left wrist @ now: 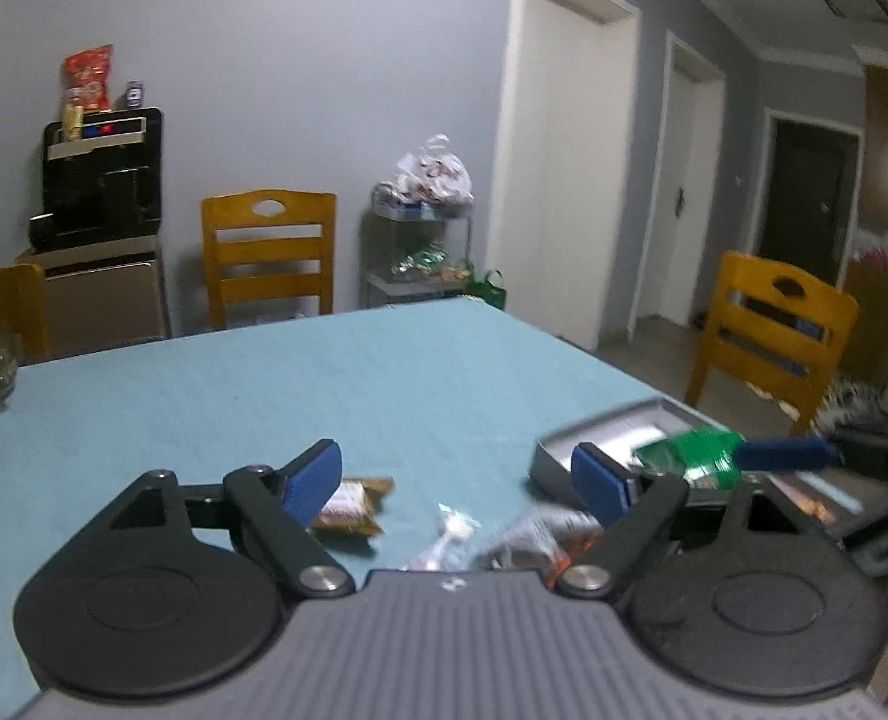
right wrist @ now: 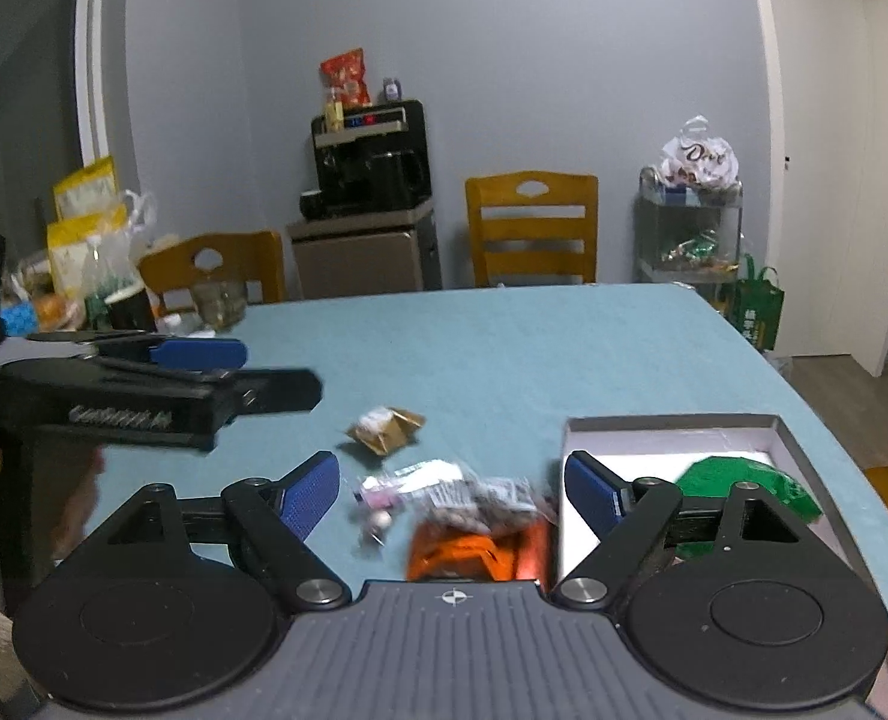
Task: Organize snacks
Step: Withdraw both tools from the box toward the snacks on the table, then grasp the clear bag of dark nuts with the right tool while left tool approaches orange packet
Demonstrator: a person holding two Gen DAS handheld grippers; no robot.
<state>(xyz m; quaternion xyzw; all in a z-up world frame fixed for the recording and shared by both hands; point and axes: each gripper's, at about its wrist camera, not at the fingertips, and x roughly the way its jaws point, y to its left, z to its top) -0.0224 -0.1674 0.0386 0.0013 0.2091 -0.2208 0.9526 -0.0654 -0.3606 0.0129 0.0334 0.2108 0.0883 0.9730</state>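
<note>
The loose snacks lie on the blue desk [right wrist: 504, 348] just ahead of my right gripper [right wrist: 451, 495], whose jaws stand spread with nothing pinched: an orange packet [right wrist: 480, 549] nearest, a crinkly printed wrapper [right wrist: 486, 495] touching it, a small pink-and-white sweet [right wrist: 378, 501] to their left, and a gold-brown packet [right wrist: 387, 429] farther out. To the right, the grey box [right wrist: 672, 423] holds a green packet [right wrist: 738, 480]; my right-hand finger overlaps its near corner. My left gripper [left wrist: 456, 477] is spread too, empty, with the gold-brown packet just beside its left finger. The wrappers' print is too blurred to read. A white bag [right wrist: 699, 156] on the far shelf reads "Dove".
</note>
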